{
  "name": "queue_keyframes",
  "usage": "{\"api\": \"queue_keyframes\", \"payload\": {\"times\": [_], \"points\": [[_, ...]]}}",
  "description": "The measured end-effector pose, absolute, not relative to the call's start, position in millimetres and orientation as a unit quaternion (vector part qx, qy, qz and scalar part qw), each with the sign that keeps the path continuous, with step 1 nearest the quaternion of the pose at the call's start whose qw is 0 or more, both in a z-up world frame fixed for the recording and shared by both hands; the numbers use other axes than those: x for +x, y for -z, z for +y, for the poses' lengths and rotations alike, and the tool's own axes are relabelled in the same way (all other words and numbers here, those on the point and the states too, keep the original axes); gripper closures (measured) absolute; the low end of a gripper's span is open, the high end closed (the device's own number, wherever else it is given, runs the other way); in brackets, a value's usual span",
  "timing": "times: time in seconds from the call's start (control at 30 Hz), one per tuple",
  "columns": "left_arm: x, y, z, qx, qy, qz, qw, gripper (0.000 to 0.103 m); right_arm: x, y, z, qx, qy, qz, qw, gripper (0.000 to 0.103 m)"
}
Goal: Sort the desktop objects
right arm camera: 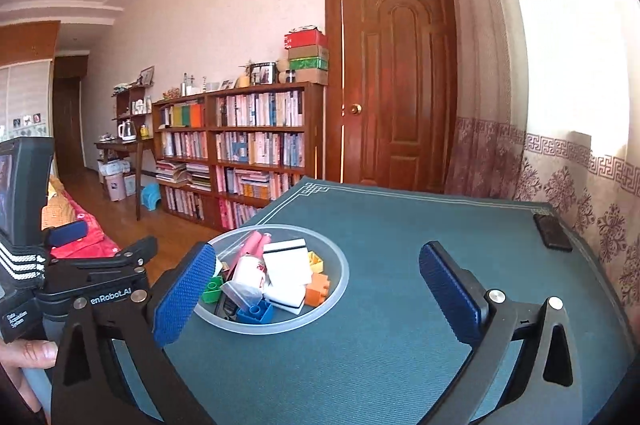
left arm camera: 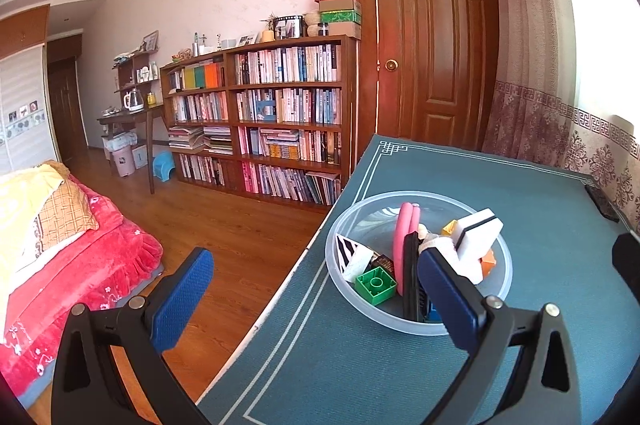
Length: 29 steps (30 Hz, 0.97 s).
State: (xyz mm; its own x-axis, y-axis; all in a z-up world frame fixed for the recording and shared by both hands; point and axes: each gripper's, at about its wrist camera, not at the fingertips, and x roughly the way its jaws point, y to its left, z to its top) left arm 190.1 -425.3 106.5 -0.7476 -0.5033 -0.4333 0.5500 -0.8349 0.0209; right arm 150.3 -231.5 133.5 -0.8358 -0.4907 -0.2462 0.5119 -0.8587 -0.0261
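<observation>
Bowl (right arm camera: pixel 340 289) of sorted bits on desk (right arm camera: pixel 400 345).
Left gripper (left arm camera: pixel 316 295) and right gripper (right arm camera: pixel 316 289): jaws wide open, empty, near bowl.

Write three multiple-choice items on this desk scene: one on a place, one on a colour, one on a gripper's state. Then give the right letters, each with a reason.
1. Where do the small items lie?
A. Spread over the mat
B. Piled in the clear round bowl
C. On the floor

2. What colour is the studded brick nearest the bowl's left rim in the left wrist view?
A. Green
B. Purple
C. Black

3. How does the right gripper stand?
A. Shut on a brick
B. Shut on nothing
C. Open, holding nothing

Answers:
1 B: the bricks and the other pieces sit inside the bowl on the teal mat.
2 A: the green brick lies low by that rim.
3 C: the right gripper has its blue pads wide apart, with only mat and bowl between them.
</observation>
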Motion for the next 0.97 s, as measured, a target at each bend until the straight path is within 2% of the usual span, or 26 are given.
{"api": "queue_keyframes", "payload": {"times": [0.17, 0.43, 0.8, 0.97], "points": [[199, -102, -436, 0.223, 0.928, 0.051, 0.293, 0.001, 153, -127, -242, 0.119, 0.963, 0.081, 0.23, 0.0], [207, -98, -446, 0.229, 0.923, 0.048, 0.304, 0.001, 128, -100, -254, 0.251, 0.887, 0.033, 0.387, 0.0], [202, -86, -454, 0.251, 0.918, 0.052, 0.303, 0.001, 117, -63, -280, 0.308, 0.873, 0.092, 0.367, 0.0], [198, -81, -453, 0.26, 0.916, 0.053, 0.301, 0.001, 109, -52, -284, 0.335, 0.863, 0.092, 0.367, 0.0]]}}
